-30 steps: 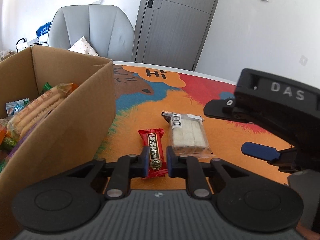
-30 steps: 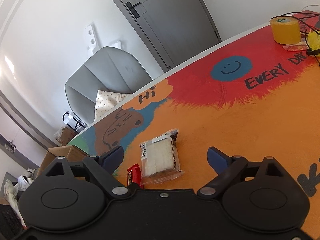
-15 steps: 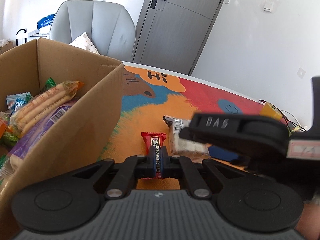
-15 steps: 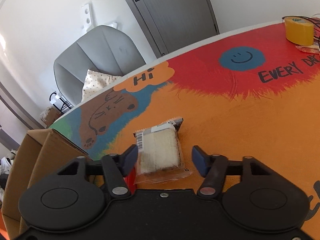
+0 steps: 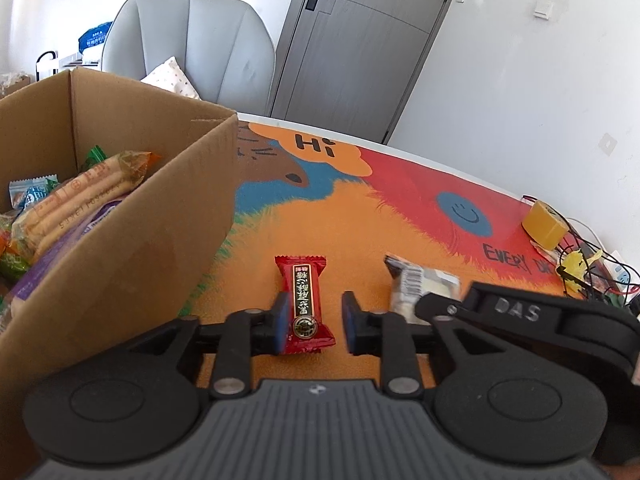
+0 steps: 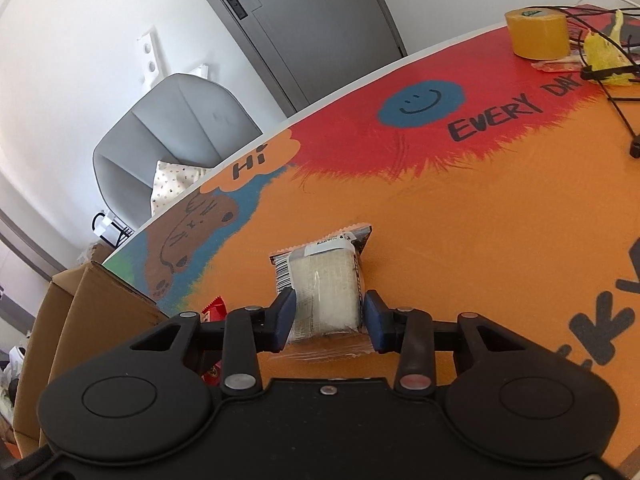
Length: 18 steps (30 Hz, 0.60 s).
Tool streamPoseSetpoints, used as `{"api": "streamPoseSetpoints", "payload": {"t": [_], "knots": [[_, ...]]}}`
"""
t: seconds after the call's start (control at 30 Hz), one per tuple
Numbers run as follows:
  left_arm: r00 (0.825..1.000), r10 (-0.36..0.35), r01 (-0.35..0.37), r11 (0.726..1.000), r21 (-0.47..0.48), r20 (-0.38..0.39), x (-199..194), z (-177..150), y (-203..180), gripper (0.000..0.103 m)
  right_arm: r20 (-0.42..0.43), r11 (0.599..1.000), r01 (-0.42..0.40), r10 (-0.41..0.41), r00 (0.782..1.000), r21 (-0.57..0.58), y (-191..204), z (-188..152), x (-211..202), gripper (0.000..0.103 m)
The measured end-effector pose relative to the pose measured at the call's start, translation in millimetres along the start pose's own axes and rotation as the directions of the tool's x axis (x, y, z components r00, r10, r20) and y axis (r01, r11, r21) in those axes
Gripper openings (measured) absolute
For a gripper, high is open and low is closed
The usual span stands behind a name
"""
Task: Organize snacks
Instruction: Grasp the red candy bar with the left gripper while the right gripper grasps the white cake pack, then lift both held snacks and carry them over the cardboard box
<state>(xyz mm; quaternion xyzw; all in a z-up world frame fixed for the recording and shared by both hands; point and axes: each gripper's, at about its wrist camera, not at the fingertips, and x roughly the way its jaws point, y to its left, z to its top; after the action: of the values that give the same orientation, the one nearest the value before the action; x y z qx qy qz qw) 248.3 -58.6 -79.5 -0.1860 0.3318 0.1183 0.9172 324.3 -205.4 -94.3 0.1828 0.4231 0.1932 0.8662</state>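
**Snacks on the table: one pack gripped, one let go**

Snacks still to be boxed are two: a red candy bar (image 5: 306,304) and a clear-wrapped rice cake pack (image 6: 326,294), both lying flat on the colourful table (image 6: 480,220), just beside each other and near the cardboard box (image 5: 132,240) that already holds other packets.

Right tongs (image 6: 329,314) have just been closing, and their blue pads now press on both long sides of the rice cake pack, so it looks grasped, though it rests on the table. Left tongs (image 5: 315,322) have just been opening; the candy bar lies between them, its left edge against one pad while a clear gap stands at the other, so it is released.

Both items are probably very light. The rice cake block looks stiff but brittle, and its film wrapper is slick and crinkly, so a moderate squeeze across the block's middle seems safest; pinching only the loose sealed end would likely let it swing or slip. The candy bar is narrow and probably firm; taking it across its width, at mid-length, should hold well.
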Motion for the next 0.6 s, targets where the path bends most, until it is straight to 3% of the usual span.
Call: {"api": "streamPoseSetpoints", "payload": {"t": [0.07,0.17,0.3,0.37,0.4,0.6], "knots": [[1.0,0.015,-0.015,1.0,0.007,0.004,0,-2,-2,0.043,-0.001,1.0,0.003,-0.003,1.0,0.009,-5,-3,-6,0.039],[1.0,0.023,-0.023,1.0,0.019,-0.004,4,-6,-5,0.044,-0.005,1.0,0.005,-0.005,1.0,0.029,-13,-6,-14,0.04],[0.999,0.051,-0.051,0.997,0.053,0.001,10,-12,-10,0.043,0.016,0.999,-0.004,0.003,1.0,0.035,-16,-6,-19,0.048],[0.999,0.05,-0.05,0.997,0.058,0.002,10,-13,-12,0.038,0.024,1.0,-0.001,0.0,1.0,0.027,-16,-5,-19,0.059],[0.999,0.048,-0.048,0.997,0.055,0.004,10,-13,-12,0.031,0.031,1.0,0.0,0.0,1.0,0.025,-15,-5,-19,0.061],[0.999,0.036,-0.036,0.999,0.032,-0.001,6,-10,-8,0.027,0.039,1.0,0.017,-0.017,0.999,-0.009,-6,-2,-11,0.066]]}}
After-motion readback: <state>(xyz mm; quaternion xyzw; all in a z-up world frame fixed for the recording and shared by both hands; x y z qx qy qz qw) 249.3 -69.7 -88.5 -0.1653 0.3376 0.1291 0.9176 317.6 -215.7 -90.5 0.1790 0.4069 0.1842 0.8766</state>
